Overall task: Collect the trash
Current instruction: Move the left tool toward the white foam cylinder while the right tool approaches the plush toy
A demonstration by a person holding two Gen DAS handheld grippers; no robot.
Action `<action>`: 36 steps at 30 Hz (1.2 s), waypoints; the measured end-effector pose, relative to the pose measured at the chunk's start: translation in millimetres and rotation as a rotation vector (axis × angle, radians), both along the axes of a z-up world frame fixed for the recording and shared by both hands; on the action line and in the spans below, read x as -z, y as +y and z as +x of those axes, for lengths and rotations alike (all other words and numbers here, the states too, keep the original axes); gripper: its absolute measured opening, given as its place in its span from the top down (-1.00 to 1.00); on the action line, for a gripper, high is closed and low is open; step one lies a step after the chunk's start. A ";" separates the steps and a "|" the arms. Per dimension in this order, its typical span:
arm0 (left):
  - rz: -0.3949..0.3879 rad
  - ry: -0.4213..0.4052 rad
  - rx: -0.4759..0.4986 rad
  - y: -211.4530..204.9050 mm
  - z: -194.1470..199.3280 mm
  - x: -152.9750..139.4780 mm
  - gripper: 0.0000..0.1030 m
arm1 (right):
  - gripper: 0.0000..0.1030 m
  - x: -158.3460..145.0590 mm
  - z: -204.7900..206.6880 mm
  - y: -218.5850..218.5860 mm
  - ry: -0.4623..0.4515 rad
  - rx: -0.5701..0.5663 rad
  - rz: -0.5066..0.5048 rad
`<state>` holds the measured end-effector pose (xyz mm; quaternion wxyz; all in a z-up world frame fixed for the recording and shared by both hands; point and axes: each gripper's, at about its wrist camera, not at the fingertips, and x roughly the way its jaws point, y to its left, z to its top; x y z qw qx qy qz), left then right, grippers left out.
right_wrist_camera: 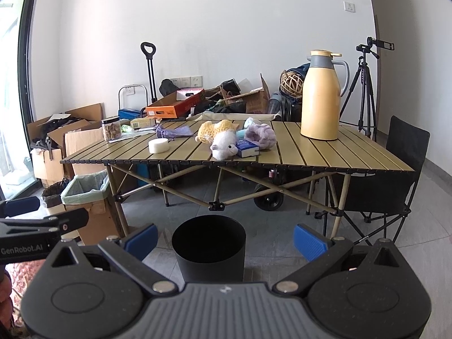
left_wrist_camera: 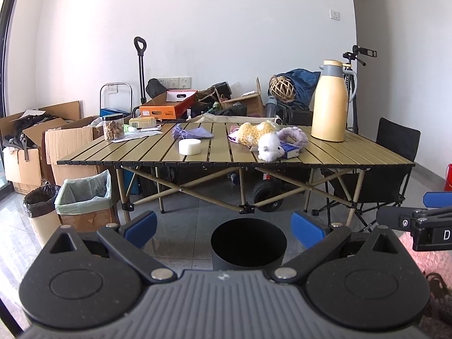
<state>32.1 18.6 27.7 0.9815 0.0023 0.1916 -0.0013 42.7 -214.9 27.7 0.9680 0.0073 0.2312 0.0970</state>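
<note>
Both the left gripper (left_wrist_camera: 223, 227) and right gripper (right_wrist_camera: 225, 240) stand spread wide, holding nothing. The crumpled purple wrapper (left_wrist_camera: 192, 134) lies on the slatted table (left_wrist_camera: 353, 152); likely light, soft; pinch a raised fold

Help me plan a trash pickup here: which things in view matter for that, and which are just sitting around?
For the job: black bin on the floor, papers by the snack jar, both open grippers, left and right.

Just lying about: yellow thermos, plush toys, folding chair, tripod.
</note>
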 end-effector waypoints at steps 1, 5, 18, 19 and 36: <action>-0.003 -0.004 -0.003 1.3 3.2 0.3 -1.00 | -0.99 -0.1 3.8 1.1 -0.001 0.001 -0.003; -0.014 -0.006 -0.012 7.9 15.7 3.0 -1.00 | -0.99 -1.0 21.9 4.3 -0.003 0.003 -0.012; -0.002 0.010 -0.052 21.8 80.4 7.5 -1.00 | -0.99 -6.0 96.4 12.8 -0.021 -0.002 -0.003; -0.003 0.009 -0.058 23.1 86.1 7.2 -1.00 | -0.99 -6.0 101.8 13.7 -0.025 -0.004 -0.003; -0.022 -0.043 -0.118 38.5 165.8 -2.3 -1.00 | -0.99 -6.0 191.2 38.0 -0.058 -0.034 0.003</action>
